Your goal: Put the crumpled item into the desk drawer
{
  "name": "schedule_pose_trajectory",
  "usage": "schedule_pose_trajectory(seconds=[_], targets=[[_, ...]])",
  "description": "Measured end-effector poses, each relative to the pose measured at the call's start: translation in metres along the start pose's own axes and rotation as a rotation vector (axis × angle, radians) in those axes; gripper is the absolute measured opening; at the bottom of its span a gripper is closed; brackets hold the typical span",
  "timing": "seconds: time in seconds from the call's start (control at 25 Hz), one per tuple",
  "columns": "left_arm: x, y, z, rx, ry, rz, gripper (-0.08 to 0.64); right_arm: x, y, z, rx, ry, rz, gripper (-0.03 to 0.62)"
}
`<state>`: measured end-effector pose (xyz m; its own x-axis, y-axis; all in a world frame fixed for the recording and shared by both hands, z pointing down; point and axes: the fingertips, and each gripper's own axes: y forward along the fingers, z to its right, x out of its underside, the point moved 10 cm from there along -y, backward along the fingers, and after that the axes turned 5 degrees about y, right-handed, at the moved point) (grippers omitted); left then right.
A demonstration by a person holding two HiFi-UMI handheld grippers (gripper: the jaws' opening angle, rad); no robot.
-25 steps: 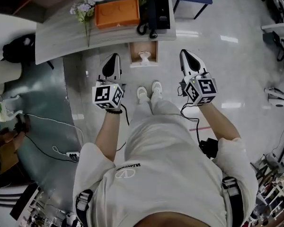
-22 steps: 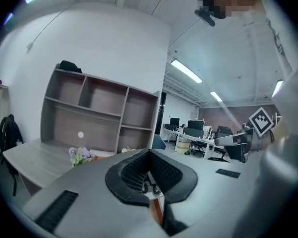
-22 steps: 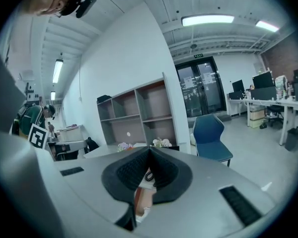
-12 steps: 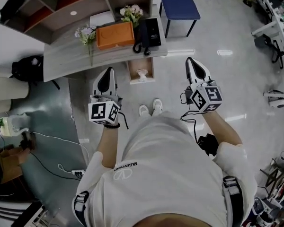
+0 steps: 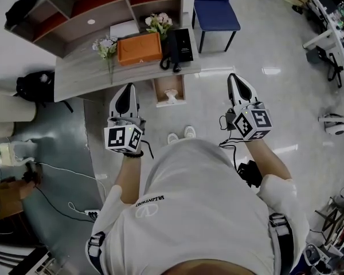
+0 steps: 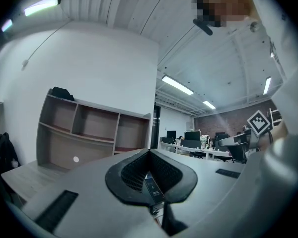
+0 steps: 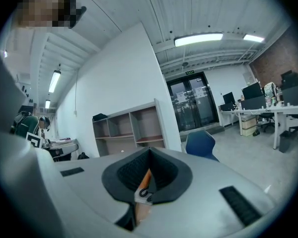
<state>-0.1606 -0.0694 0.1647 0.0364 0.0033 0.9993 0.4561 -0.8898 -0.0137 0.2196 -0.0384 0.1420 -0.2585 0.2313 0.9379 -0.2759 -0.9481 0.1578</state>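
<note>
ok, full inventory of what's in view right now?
desk: 1, grey wood, ahead of the person
drawer: 1, wooden, open at the desk's front
crumpled item: 1, white, inside the drawer
box: 1, orange, on the desk
phone: 1, black, on the desk, right of the box
flowers: 2 bunches, pale, on the desk
chair: 1, blue, beyond the desk
shelf unit: 1, brown, behind the desk
backpack: 1, black, on the floor left of the desk
shoes: 2, white, below the drawer
left gripper: 1, grey, jaws together, empty
right gripper: 1, grey, jaws together, empty
</note>
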Motion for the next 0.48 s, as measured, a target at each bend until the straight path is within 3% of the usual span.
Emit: schedule_pose_trajectory(seconds=[0.48], targets=[[-0.0016,-0.0005,0.0042,0.003,0.001,0.007,0.002,-0.0030,-0.0004,0.0020,-0.001,-0.004,0.007,0.000]])
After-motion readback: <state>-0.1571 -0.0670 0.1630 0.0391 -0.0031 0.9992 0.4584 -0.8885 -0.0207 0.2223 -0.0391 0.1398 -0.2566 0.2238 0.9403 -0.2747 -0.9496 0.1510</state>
